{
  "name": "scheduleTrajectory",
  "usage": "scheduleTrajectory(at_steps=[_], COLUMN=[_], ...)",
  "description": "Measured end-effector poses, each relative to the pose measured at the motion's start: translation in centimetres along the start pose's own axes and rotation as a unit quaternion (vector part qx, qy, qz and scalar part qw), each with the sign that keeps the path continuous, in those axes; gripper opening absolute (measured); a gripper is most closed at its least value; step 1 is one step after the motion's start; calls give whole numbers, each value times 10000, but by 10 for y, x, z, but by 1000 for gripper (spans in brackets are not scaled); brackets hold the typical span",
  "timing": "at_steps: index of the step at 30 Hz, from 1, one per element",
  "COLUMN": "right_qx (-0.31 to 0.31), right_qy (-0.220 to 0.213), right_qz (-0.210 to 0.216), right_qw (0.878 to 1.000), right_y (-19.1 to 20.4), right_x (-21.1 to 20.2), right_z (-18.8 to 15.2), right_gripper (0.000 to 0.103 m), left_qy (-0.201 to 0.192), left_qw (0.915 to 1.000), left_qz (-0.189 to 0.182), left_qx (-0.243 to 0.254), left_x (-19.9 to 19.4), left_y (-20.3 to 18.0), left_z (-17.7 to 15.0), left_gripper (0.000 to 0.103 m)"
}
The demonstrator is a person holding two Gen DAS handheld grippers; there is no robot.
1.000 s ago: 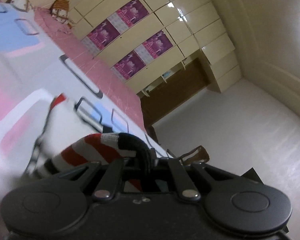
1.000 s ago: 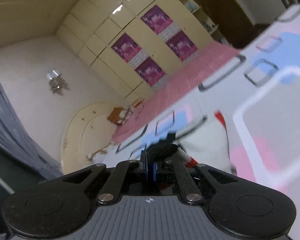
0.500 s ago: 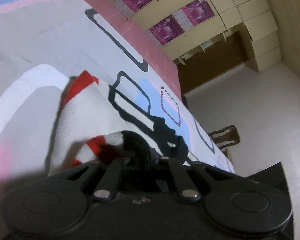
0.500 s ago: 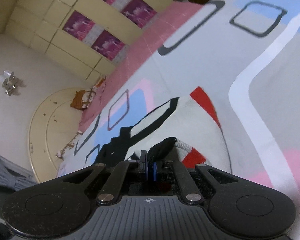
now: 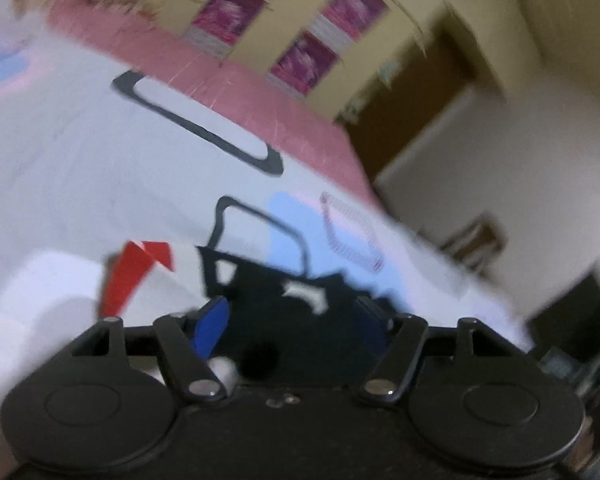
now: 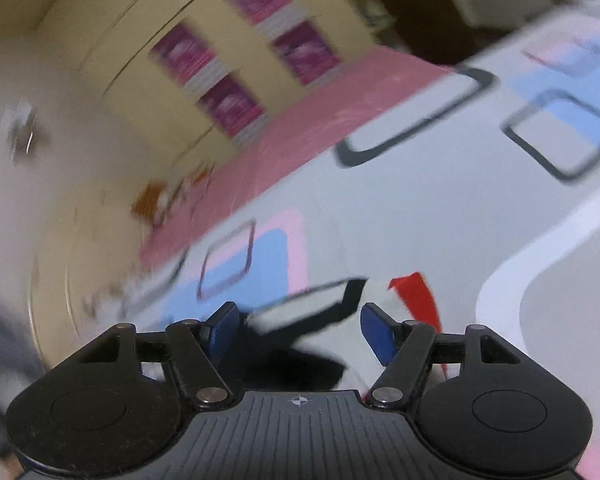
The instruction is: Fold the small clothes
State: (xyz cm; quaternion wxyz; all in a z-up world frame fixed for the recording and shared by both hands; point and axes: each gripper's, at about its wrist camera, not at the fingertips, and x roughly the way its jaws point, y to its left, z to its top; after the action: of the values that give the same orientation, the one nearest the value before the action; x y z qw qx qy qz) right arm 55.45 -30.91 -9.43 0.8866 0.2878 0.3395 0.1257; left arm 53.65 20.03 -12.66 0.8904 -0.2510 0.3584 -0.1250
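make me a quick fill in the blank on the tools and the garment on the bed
The left tool has its jaws ____.
The right tool holds ____.
The garment lies on the ____.
The garment's trim beside the white is black and ____.

Missing words: open; nothing; bed; red

White garment (image 5: 168, 280) — red and black trim; blue-pink bedsheet (image 5: 100, 152).

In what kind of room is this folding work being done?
Probably a bedroom at home. The garment lies on a patterned bedspread over a pink bed sheet, and a tall cream wardrobe with purple panels fills the far wall.
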Motion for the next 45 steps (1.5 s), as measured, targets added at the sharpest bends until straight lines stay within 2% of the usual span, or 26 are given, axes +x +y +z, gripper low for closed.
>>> scheduleTrajectory(at_steps=[3,5,6,7,8,9,10,11,14,17,18,20,23,24,25,26,27,29,31,35,37,38,41,43,44,45], right_qx=[-931,-1391,-1623,-1843,-2050,-2194,-2339,-2426,-2453,-2436,-2461,-2250,-2018,-2003,-1986,-1966,-2022,-2185,-2267,-2543,-2682,-2754,-2963,-2749,-2538,-2306], right_qy=[285,446,534,613,663,653,636,641,383,55,78,531,424,409,389,293,66,-236,-57,475,671,762,764,443,324,273], right_qz=[-239,-527,-705,-881,-1096,-1187,-1242,-1254,-1231,-1239,-1357,-1632,-1593,-1595,-1614,-1755,-1936,-1563,-1260,-813,-703,-674,-764,-1436,-1710,-1675], right_qw=[9950,9879,9828,9770,9703,9662,9622,9599,9608,9619,9597,9591,9655,9658,9659,9642,9600,9629,9658,9625,9584,9559,9490,9496,9515,9581], right_y=[19,30,34,39,42,40,44,45,50,49,46,31,26,27,27,31,37,52,70,112,125,128,119,92,75,58], right_x=[10,27,37,44,52,60,61,61,47,34,37,58,60,58,56,51,44,31,41,83,102,110,116,105,99,92], right_z=[-15,-23,-26,-32,-36,-41,-44,-44,-41,-37,-38,-42,-42,-42,-41,-40,-39,-42,-46,-65,-78,-83,-85,-71,-62,-55], right_gripper=[68,66,60,44,35,31,18,5,2,2,2,2,2,3,19,58,72,68,42,40,41,41,41,41,40,40], left_qy=[485,575,581,589,587,582,567,516,4,-282,-230,105,91,91,61,-16,-147,-212,14,434,595,621,502,376,337,333], left_qw=[9946,9893,9871,9850,9823,9803,9784,9786,9871,9883,9867,9850,9842,9851,9860,9864,9861,9861,9867,9808,9792,9773,9730,9689,9696,9734], left_qz=[491,677,761,855,978,1060,1140,1129,918,967,1107,1317,1354,1322,1307,1318,1284,1070,764,601,626,652,852,1239,1265,1078], left_qx=[771,1160,1283,1378,1486,1562,1629,1642,1315,1141,1171,1110,1136,1098,1033,985,1045,1250,1437,1804,1837,1917,2086,2106,2065,1996], left_x=[12,18,20,21,23,24,24,23,8,3,9,28,32,30,26,20,13,9,22,61,77,81,73,61,56,52], left_y=[-10,-19,-23,-25,-27,-29,-30,-30,-23,-19,-20,-15,-16,-14,-14,-15,-21,-39,-62,-102,-110,-111,-96,-74,-65,-57], left_z=[-5,-8,-9,-9,-10,-10,-10,-10,-6,-3,-2,-4,-5,-3,-3,-2,-3,-5,-8,-24,-31,-33,-31,-27,-26,-24], left_gripper=[49,49,46,41,35,19,9,5,4,4,4,5,6,11,28,38,52,52,44,50,69,69,66,65,65,64])
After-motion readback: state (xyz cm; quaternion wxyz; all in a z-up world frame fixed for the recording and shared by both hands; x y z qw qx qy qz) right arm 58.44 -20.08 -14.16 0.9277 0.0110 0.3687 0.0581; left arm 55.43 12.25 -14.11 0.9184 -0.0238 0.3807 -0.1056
